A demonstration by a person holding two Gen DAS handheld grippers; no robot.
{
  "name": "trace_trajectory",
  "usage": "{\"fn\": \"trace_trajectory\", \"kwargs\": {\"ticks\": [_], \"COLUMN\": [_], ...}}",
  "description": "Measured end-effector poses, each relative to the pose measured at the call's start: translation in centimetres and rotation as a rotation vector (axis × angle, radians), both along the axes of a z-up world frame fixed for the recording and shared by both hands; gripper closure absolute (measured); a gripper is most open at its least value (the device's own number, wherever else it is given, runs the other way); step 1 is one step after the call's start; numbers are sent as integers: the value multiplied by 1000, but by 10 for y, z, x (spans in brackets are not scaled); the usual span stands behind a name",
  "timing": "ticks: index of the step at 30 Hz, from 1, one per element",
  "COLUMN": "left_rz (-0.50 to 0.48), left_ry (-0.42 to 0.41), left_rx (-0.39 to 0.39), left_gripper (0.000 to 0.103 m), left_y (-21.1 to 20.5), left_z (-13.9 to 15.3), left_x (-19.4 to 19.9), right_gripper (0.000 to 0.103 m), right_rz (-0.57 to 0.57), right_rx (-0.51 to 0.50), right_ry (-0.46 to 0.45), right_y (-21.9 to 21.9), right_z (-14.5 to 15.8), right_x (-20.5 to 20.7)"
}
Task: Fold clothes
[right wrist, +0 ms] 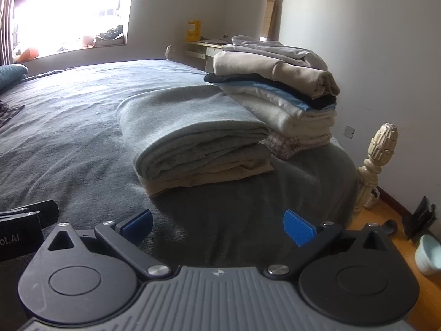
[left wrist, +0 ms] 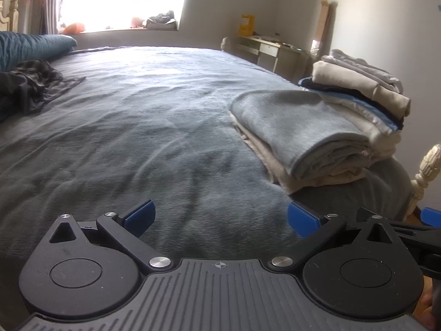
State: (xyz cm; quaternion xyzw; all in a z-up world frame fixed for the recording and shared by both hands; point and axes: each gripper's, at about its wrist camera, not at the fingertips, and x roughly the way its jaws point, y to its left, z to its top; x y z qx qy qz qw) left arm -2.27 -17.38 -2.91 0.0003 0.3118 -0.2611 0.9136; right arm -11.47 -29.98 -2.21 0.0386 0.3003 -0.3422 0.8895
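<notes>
Both grippers, left (left wrist: 222, 218) and right (right wrist: 217, 227), gape wide, empty. Only the left view shows the dark heap (left wrist: 33, 85), perhaps unfolded clothes; the right shows the stack (right wrist: 275, 93) whole.

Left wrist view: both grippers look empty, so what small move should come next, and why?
Probably swing the left gripper toward the crumpled dark garment at the bed's far left. Both it and the right gripper are open and empty, and the other clothes already sit folded.

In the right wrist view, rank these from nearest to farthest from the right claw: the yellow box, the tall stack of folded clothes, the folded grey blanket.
1. Folded grey blanket, on the bed just ahead of the right claw.
2. Tall stack of folded clothes, behind the blanket, to the right.
3. Yellow box, on the desk by the far wall.
</notes>
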Motion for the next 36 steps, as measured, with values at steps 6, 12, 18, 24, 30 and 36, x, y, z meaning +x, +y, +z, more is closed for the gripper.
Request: {"fn": "trace_trajectory", "kwargs": {"ticks": [6,12,18,24,30,36], "left_rz": [-62,-107,-117,-107,-101,-102], "left_ry": [-6,-9,-19,-19,-18,-22], "left_rx": [-14,-18,-14,-8,0,8], "left_gripper": [0,0,0,0,0,0], "left_y": [-23,-41,-48,-47,-48,-49], "left_z": [3,5,6,5,4,3], "left_x": [-5,-8,-10,-9,-7,-8], "right_gripper": [0,0,0,0,0,0], "right_rz": [-70,-131,-145,-142,-136,-134], "right_rx": [-20,-26,-30,-25,-18,-13], "right_ry": [7,0,-1,7,8,9], "right_y": [-17,-33,-38,-39,-38,-39], "right_z": [3,7,9,8,7,5], "right_x": [-13,-26,-30,-28,-27,-25]}}
